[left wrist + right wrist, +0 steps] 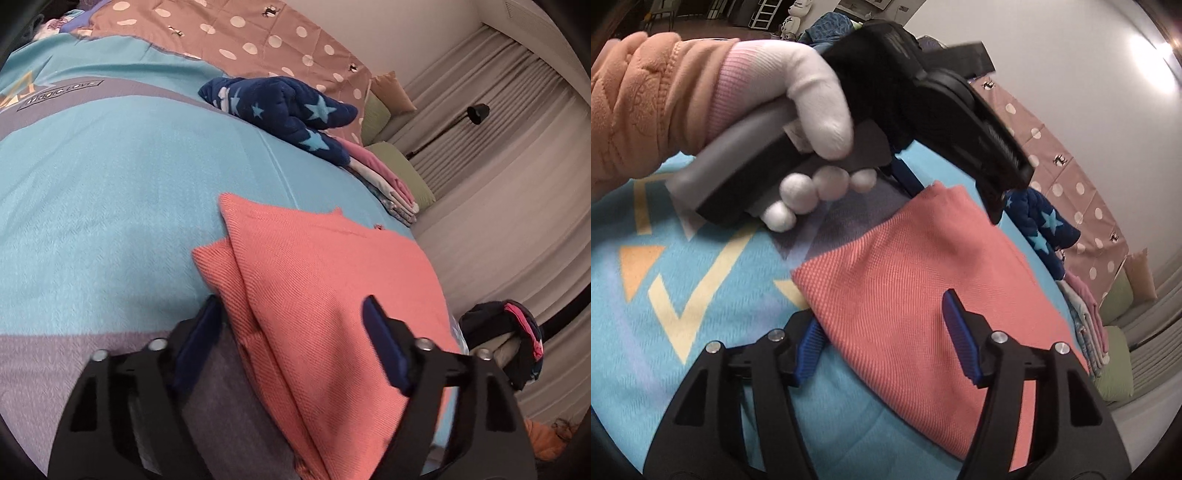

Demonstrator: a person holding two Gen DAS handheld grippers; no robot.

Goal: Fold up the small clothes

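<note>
A turquoise bedspread [92,192] covers the near bed. Far right, pale curtains [509,122] hang behind a black lamp [478,112]; green cushions [402,166] lie beside a plain white wall [1052,48].

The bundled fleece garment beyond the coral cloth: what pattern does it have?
Navy fleece garment with light blue stars, clearest in the left wrist view.

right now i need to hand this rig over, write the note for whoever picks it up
Left gripper: open, astride the near edge of the coral garment, gripping nothing.
Right gripper: open, at the garment's opposite side, also empty.
The coral garment lies flat and partly folded on the blue bedspread.
Folded clothes stack sits farther along the bed edge, navy star piece on top.
Left: finish the fold, add to stack.
</note>
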